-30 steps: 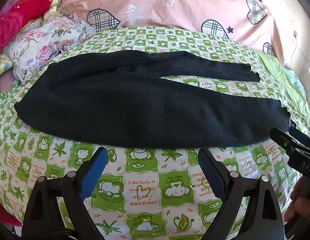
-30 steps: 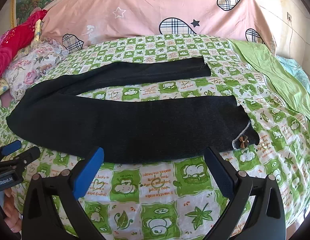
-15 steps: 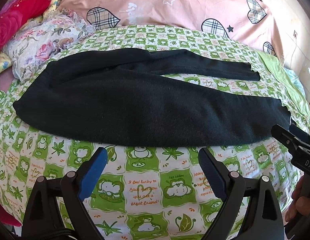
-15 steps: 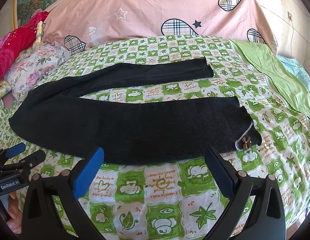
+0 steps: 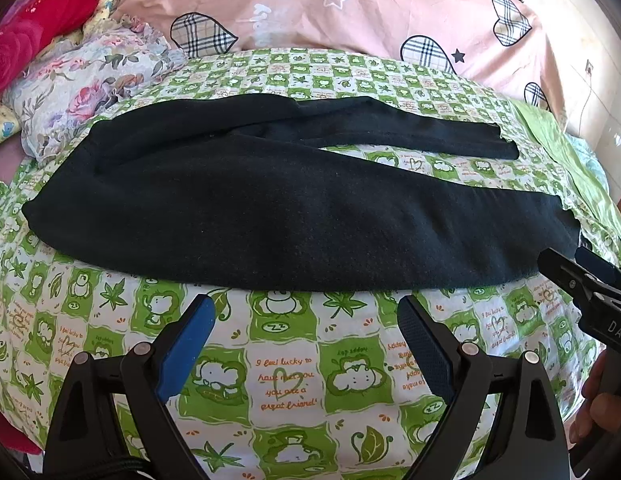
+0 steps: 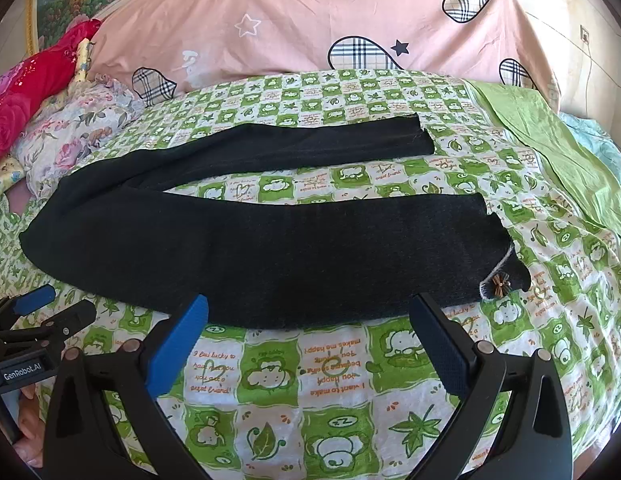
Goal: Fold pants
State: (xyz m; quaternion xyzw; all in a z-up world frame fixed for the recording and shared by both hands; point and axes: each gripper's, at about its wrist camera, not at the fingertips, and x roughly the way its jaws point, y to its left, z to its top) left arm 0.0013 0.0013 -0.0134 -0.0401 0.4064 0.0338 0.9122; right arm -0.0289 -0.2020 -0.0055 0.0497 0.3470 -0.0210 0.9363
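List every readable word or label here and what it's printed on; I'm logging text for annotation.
"GenRobot.AI": body of the left hand-held gripper.
"DAS", cut off by the frame edge: body of the right hand-held gripper.
"I feel lucky to have met you, you are a great friend!": green checked bedsheet.
"I want to make you happy...": same bedsheet, upside down.
Smaller sheet lettering: too blurred.
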